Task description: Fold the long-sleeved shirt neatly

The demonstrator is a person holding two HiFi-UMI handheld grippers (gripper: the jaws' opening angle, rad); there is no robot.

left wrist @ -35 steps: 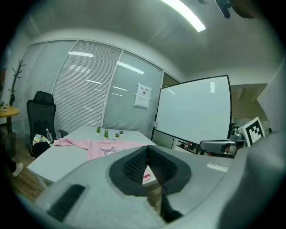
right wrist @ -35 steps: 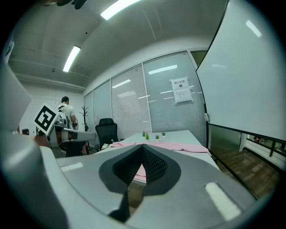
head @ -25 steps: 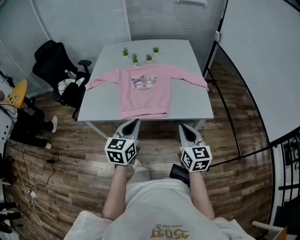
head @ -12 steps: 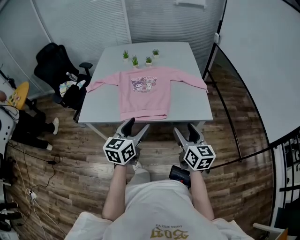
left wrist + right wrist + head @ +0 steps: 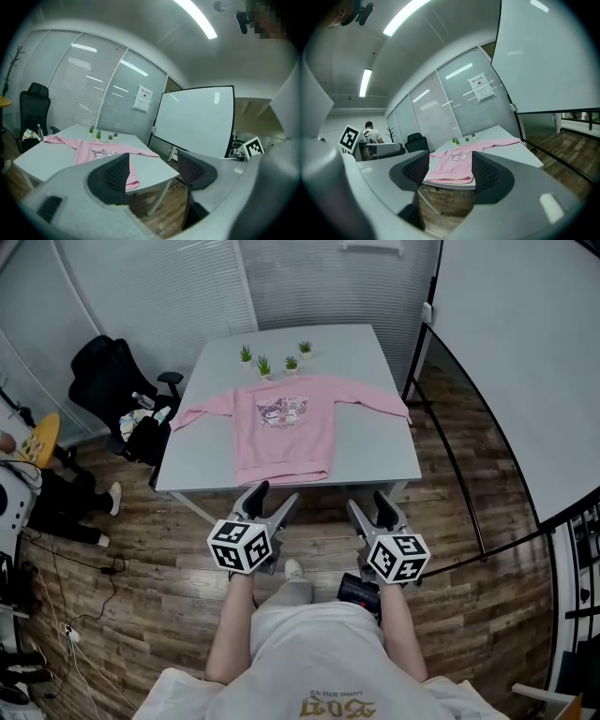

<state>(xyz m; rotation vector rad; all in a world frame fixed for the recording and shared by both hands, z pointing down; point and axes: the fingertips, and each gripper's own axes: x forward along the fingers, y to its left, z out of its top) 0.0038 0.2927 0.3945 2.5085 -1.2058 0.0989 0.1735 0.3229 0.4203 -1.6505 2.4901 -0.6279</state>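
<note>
One pink shirt [image 5: 284, 423], four small plants [image 5: 263, 365], one table [image 5: 375, 442], one chair [image 5: 105, 379]

Bright even light from ceiling strips [image 5: 196, 18]; fisheye bending, dark corners

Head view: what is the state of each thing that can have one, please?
shirt: unfolded, flat on the table, sleeves spread.
left gripper: open, jaws just opened, nothing between them.
right gripper: open, jaws just opened, nothing between them.
plants: upright.
</note>
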